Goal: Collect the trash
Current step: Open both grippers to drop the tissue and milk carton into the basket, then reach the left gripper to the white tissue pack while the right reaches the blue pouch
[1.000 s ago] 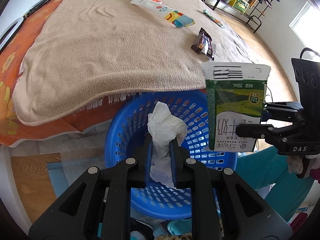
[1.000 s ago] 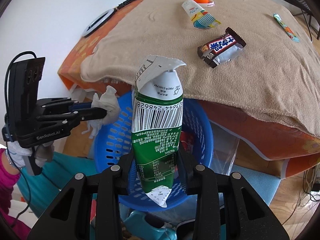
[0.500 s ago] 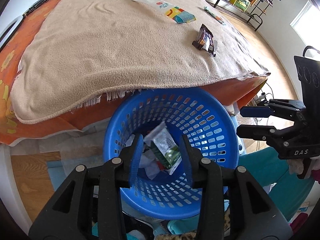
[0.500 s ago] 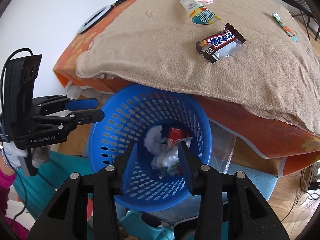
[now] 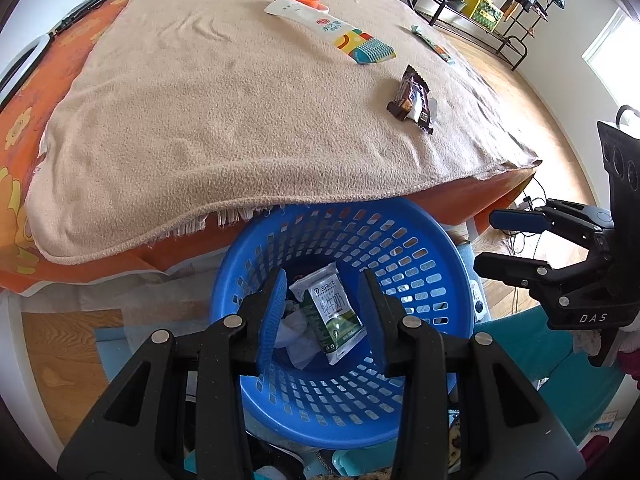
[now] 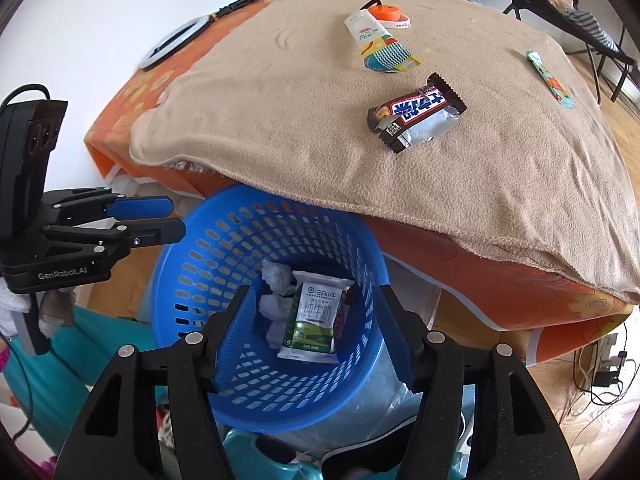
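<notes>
Both fingers (image 6: 240,312) spread above binned milk carton (image 6: 312,322).

One blue basket (image 6: 192,264) at 6 o'clock holds one milk carton (image 6: 312,322) and one clump of white tissue (image 6: 276,276). On the one tan blanket (image 6: 304,120) lie four items: one chocolate bar wrapper (image 6: 416,114) at 1 o'clock, one long snack packet (image 6: 378,46) and one orange lid (image 6: 386,14) at 12 o'clock, and one thin sachet (image 6: 550,80) at 2 o'clock. Two grippers appear, the left gripper (image 5: 322,312) and the right gripper (image 6: 314,324), both with fingers apart and holding nothing.
</notes>
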Motion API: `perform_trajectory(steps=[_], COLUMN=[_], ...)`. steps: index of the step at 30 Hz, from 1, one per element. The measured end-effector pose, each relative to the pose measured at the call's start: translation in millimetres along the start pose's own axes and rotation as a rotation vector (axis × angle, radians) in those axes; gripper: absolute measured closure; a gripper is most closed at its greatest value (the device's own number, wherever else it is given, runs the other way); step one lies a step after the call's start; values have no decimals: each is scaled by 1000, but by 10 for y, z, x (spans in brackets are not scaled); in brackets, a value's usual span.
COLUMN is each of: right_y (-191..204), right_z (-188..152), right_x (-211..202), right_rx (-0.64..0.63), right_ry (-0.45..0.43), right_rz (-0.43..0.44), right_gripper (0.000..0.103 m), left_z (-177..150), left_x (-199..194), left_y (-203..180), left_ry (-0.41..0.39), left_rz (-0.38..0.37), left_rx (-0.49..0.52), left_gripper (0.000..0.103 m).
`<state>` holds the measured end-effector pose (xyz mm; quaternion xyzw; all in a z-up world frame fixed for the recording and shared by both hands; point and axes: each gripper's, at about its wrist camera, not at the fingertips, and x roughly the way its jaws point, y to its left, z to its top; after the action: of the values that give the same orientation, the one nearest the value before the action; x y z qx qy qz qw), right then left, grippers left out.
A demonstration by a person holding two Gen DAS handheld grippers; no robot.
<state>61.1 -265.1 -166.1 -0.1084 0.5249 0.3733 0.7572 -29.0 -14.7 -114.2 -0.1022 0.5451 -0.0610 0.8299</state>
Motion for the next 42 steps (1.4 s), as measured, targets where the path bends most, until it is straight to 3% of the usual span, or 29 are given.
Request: perform_trajectory(steps=[4, 6, 13, 16, 29, 42], right_y=[-38, -54, -130, -182, -702, -1478], right_z=[11, 22, 84, 123, 463, 1008], right_x=[-20, -27, -94, -140, -413, -741], right_rx=[8, 10, 16, 16, 90, 207], right_ry=[-4, -6, -25, -37, -102, -292], right_rz=[-15, -31, -88, -109, -127, -166], right_gripper=[41, 40, 34, 34, 34, 34], left_z=[50, 84, 290, 395, 990, 1655], left_x=[-7, -27, -65, -79, -56, 163], left_y=[-5, -8, -66, -114, -312, -313], left_ry=[-7, -19, -46, -63, -99, -125], left_rz=[-2, -2, -11, -13, -38, -44], left_rx=[-7, -13, -25, -26, -53, -123], left_gripper=[61, 48, 47, 41, 41, 41])
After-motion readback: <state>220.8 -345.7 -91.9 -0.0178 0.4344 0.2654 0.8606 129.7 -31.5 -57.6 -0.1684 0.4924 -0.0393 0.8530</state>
